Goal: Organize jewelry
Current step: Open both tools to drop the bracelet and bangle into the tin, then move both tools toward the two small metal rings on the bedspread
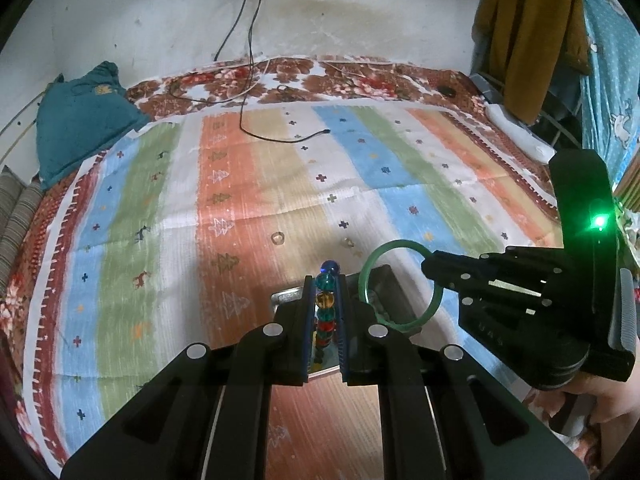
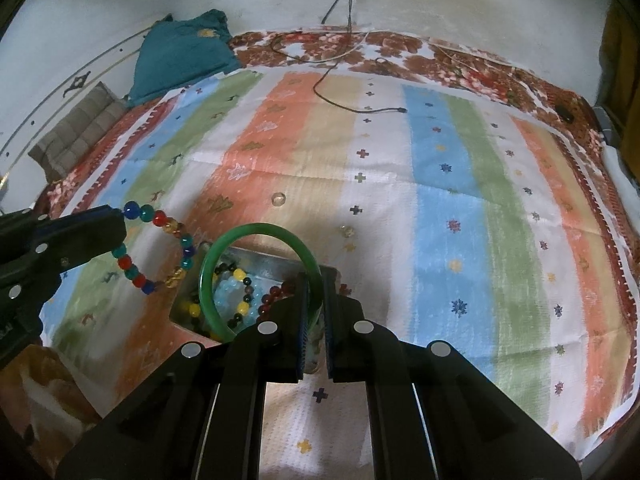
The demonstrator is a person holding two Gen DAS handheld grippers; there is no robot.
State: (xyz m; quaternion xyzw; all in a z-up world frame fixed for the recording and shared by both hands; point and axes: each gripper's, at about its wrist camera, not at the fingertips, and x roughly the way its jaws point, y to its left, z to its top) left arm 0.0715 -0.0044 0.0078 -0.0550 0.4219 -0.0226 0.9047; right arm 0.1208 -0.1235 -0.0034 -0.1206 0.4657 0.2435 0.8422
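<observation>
Jewelry fills both views. Left wrist view: at lower centre the left gripper (image 1: 325, 280) is clamped on a multicoloured bead bracelet (image 1: 325, 312) above a metal tray (image 1: 386, 280); at right the right gripper (image 1: 430, 266) pinches a green bangle (image 1: 370, 270). Right wrist view: the bangle (image 2: 256, 230) sits nipped between nearly closed fingers at lower centre, over the tray (image 2: 276, 262) of beaded pieces; two small rings (image 2: 277, 199) lie on the striped cloth (image 2: 440, 200) beyond.

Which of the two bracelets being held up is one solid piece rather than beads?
The green bangle in the right gripper is a smooth solid ring; the left gripper holds a multicoloured beaded bracelet.
</observation>
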